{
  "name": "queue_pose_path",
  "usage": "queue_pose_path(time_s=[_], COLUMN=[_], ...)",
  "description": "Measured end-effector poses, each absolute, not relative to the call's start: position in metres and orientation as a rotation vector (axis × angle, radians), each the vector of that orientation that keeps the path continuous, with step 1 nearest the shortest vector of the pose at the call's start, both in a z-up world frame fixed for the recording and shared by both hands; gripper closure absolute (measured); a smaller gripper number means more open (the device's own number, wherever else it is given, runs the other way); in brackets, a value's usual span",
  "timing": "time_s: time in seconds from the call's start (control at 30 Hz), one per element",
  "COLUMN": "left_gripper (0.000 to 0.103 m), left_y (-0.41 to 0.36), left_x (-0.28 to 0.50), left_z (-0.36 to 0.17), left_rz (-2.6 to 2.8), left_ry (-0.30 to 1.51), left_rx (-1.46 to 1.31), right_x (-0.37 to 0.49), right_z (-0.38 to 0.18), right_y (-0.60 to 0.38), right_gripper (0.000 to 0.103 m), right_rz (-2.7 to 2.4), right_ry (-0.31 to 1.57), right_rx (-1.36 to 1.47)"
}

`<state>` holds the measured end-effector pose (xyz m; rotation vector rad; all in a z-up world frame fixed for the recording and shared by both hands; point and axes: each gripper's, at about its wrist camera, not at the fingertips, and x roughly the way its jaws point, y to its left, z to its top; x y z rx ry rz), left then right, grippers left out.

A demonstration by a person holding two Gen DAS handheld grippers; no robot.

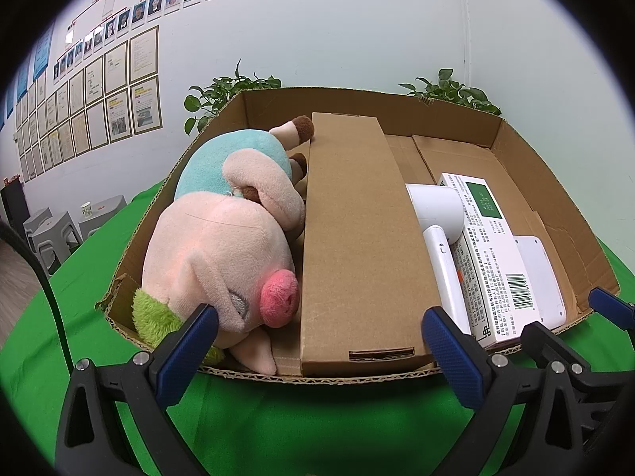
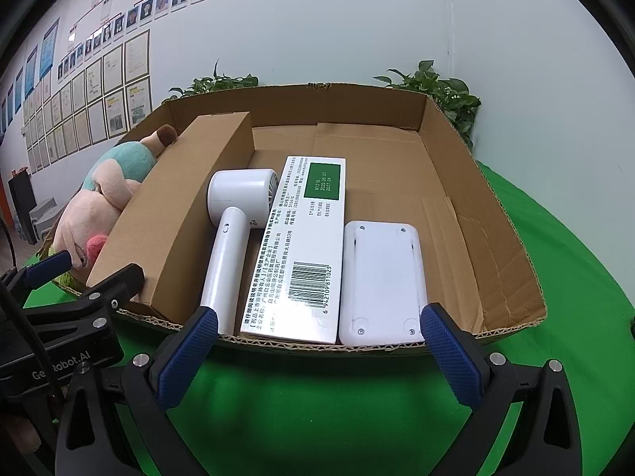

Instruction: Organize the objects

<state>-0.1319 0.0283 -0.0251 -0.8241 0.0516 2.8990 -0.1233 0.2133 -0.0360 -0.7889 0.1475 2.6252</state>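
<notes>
Both grippers [image 1: 319, 335] [image 2: 317, 335] hover spread-fingered at the tray's [image 2: 496, 238] near edge.

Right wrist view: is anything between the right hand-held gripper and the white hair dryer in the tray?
Only the cardboard tray's low front wall. The right hand-held gripper is open just outside it, and the hair dryer lies inside beyond that wall, uncovered from above.

the long box [image 1: 357, 238] hides the plush pig's [image 1: 222, 254] far side and most of its feet. small print on the medicine box [image 2: 301, 246] is too fine to read; wall papers [image 1: 119, 91] likewise.
</notes>
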Motion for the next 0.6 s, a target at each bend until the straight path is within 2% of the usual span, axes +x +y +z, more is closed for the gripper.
queue_pose_path(time_s=[0.6], left_gripper=[0.0], left_y=[0.0288], left_x=[-0.1306], left_z=[-0.0247], left_rz=[2.901], left_ry=[0.057], left_rx=[-0.824], right_x=[-0.1253], right_z=[-0.0358], right_y=[0.2117], right_gripper=[0.0], right_rz=[2.623], right_ry=[0.148], right_rx=[-0.79])
